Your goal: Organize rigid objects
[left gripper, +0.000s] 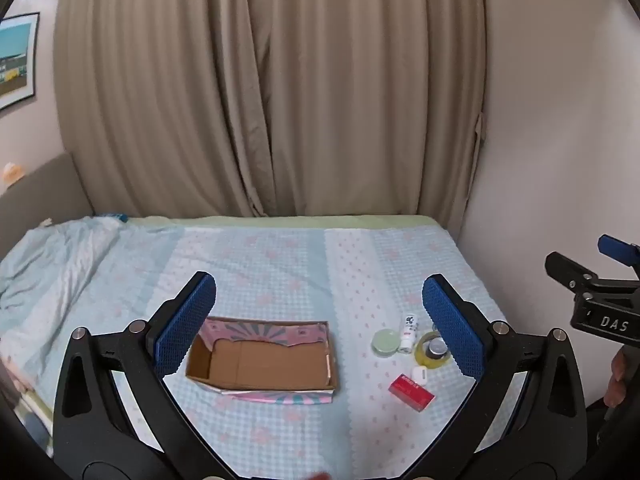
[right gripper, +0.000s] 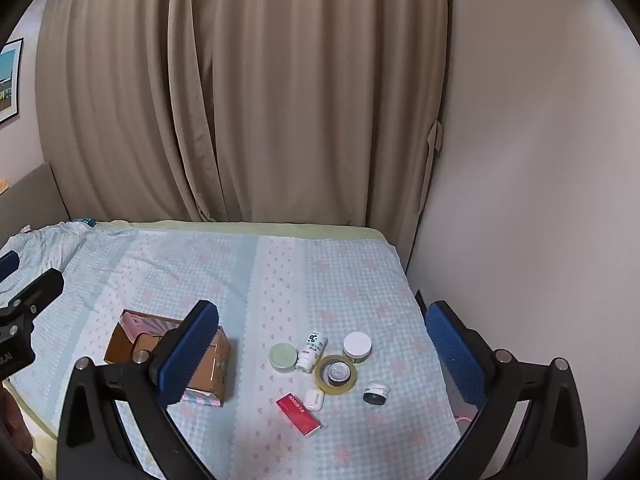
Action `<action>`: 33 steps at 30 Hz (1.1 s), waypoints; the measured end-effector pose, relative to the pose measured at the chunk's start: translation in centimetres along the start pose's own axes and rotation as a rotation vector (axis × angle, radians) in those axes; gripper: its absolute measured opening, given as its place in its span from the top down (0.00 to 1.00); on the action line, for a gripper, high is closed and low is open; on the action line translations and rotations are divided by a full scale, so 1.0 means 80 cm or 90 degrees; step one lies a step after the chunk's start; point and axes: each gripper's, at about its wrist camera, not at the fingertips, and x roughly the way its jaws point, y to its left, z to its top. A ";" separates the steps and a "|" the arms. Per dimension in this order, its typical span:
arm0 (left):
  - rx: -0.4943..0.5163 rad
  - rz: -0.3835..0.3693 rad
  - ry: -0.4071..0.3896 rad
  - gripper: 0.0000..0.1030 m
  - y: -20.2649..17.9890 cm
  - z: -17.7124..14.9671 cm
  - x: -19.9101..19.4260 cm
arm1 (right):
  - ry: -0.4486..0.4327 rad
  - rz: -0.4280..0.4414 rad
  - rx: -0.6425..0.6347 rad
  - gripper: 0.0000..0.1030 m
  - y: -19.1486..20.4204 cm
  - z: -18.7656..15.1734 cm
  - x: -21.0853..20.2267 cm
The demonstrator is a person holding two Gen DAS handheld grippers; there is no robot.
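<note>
An open cardboard box (left gripper: 260,364) with nothing in it lies on the bed, under my open left gripper (left gripper: 320,280). Right of it is a cluster: a green-lidded jar (left gripper: 386,342), a white bottle (left gripper: 409,330) lying flat, a yellow tape roll (left gripper: 432,354) ringing a small tin, a white earbud case (left gripper: 419,373) and a red box (left gripper: 411,392). My open right gripper (right gripper: 323,306) hovers above the same cluster (right gripper: 336,374), which also holds a white-lidded jar (right gripper: 357,346) and a small dark jar (right gripper: 376,392). Its left finger hides part of the box (right gripper: 124,344).
The bed sheet (left gripper: 280,256) is pale blue with pink flowers. A rumpled blanket (left gripper: 48,264) lies at the left. A beige curtain (left gripper: 260,100) hangs behind the bed and a wall (right gripper: 540,200) runs along its right side. A person's hand (left gripper: 616,380) shows at the right edge.
</note>
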 end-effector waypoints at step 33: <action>-0.011 -0.022 -0.017 0.01 -0.004 0.005 -0.007 | -0.013 0.024 0.025 0.00 -0.009 0.006 0.011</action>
